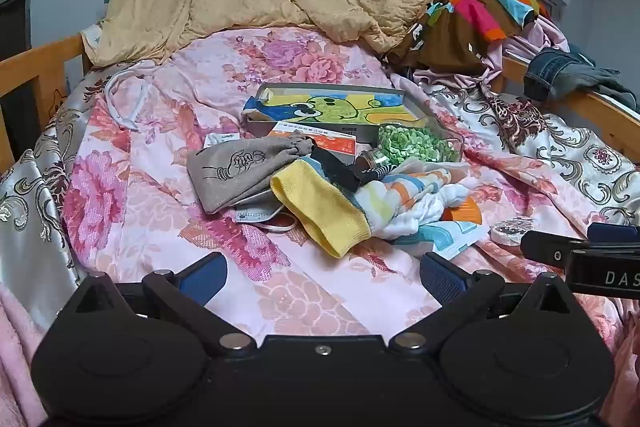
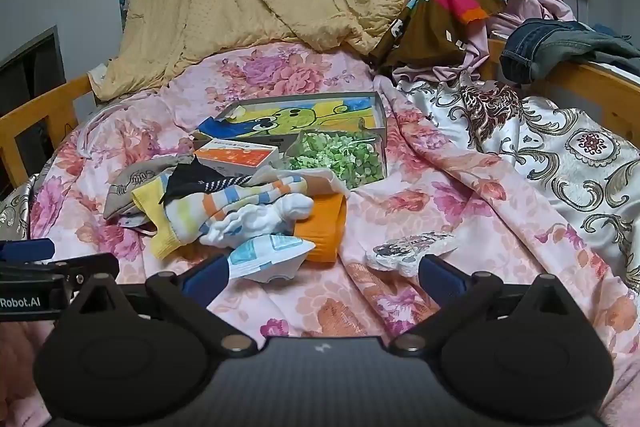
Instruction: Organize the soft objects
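Yellow sock [image 1: 320,211] lies ahead of both spread, empty tongs, L [image 1: 324,277] & R [image 2: 324,277].

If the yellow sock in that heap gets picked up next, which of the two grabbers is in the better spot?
Probably the left. The yellow sock lies almost straight ahead of the open left gripper, on the heap's near edge. From the right gripper, also open, it sits off to the left.

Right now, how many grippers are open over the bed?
2. The left gripper hangs open before the yellow-cuffed striped sock; the right gripper hangs open near the blue-and-white plastic packet. Neither holds anything.
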The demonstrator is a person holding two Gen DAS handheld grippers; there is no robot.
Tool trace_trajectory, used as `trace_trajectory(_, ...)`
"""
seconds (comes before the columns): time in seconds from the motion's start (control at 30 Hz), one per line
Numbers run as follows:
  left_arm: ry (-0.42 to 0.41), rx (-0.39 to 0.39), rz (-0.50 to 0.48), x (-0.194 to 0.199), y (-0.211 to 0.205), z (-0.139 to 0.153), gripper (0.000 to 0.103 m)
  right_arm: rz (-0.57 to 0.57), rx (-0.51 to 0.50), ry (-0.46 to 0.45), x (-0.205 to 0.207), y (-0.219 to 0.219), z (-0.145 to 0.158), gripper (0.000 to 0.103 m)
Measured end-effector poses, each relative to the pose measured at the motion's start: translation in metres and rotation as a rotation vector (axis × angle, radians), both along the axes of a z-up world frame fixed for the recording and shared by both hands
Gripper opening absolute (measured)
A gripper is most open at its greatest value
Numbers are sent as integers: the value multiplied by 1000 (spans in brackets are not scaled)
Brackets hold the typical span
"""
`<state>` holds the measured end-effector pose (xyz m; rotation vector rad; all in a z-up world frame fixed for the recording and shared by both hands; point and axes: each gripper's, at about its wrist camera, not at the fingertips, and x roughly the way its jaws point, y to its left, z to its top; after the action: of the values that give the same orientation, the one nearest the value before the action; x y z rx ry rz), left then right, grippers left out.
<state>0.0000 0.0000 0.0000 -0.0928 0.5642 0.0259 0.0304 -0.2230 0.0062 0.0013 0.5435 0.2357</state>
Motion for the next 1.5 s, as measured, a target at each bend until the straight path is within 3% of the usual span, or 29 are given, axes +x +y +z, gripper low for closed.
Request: trace_trajectory(1.5, 2, -3, 3, 0, 0, 0, 102, 1, 15, 5, 0, -2, 1, 103)
